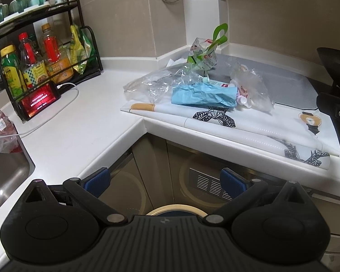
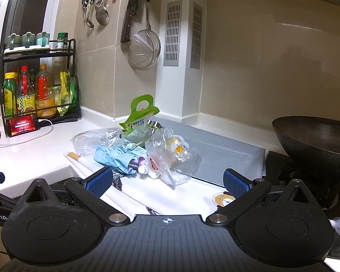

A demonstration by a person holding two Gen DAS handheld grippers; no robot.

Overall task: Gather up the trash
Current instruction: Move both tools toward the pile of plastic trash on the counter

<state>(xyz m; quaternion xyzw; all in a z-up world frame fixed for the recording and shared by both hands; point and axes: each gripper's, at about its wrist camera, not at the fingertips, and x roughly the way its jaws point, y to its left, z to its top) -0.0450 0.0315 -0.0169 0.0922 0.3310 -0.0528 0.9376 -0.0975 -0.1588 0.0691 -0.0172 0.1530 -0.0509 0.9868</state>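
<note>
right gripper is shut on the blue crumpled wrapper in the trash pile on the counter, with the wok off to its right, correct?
Not quite: the right gripper is open and holds nothing. The right wrist view shows its jaws spread wide, short of the blue crumpled wrapper, which lies untouched in the trash pile on the counter. The wok is indeed off to its right.

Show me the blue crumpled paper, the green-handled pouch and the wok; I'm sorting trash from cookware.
blue crumpled paper (image 1: 204, 95), left wrist view, middle of its creased top.
green-handled pouch (image 2: 139, 122), right wrist view, printed front below the handle.
wok (image 2: 315, 138), right wrist view, dark outer wall.
</note>
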